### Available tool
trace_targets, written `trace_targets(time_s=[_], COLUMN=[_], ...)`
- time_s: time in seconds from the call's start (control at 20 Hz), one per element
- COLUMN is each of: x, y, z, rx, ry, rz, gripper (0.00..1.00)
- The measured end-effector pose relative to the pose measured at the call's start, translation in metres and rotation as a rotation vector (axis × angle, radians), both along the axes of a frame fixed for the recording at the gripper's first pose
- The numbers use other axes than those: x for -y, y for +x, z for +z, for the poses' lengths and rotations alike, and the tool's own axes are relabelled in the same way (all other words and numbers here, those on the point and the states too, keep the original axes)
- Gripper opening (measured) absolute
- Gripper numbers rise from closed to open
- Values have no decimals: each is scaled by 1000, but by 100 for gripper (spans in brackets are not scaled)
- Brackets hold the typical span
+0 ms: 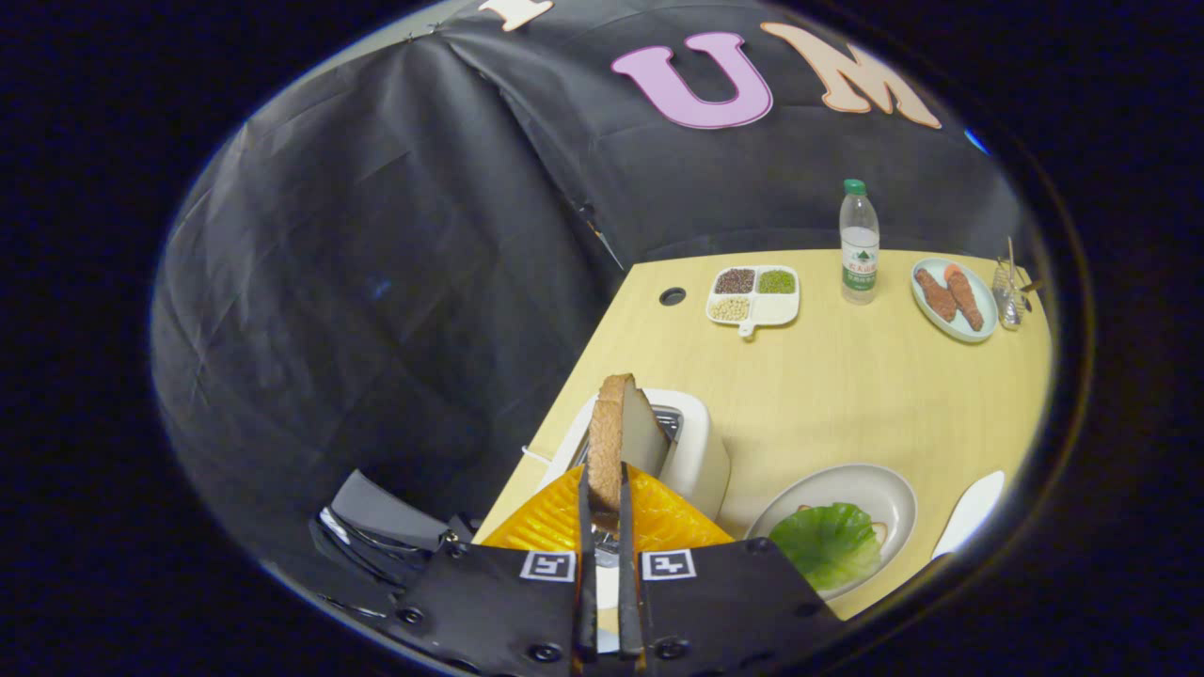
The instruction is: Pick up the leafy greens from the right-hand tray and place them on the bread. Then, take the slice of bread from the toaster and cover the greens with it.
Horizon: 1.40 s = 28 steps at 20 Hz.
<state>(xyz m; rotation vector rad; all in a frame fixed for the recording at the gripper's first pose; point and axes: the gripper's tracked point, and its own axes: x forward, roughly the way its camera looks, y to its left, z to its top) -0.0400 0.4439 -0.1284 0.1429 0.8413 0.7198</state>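
gripper (pixel 603 527): jaws clamped on bread slice (pixel 613 440), lifted over toaster (pixel 691 451); step two; next, carry right onto greens (pixel 826 543).

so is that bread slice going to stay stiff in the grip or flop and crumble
The bread slice stands upright on edge between the gripper fingers, above the toaster, so it is probably fairly stiff. It looks thin and likely light. Its crust could crumble if squeezed hard.
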Motion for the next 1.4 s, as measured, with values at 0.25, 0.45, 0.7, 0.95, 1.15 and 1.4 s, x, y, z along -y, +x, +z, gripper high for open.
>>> trace_targets(time_s=[0.25,0.45,0.7,0.95,1.15,1.4], x=[23,50,129,177,183,169], y=[9,19,35,34,22,14], z=[21,47,22,-28,-63,-85], rx=[-8,9,30,-51,-142,-277], ry=[87,187,142,99,112,255], rz=[-28,-82,-234,-324,-317,-350], gripper=[12,12,12,12,12,12])
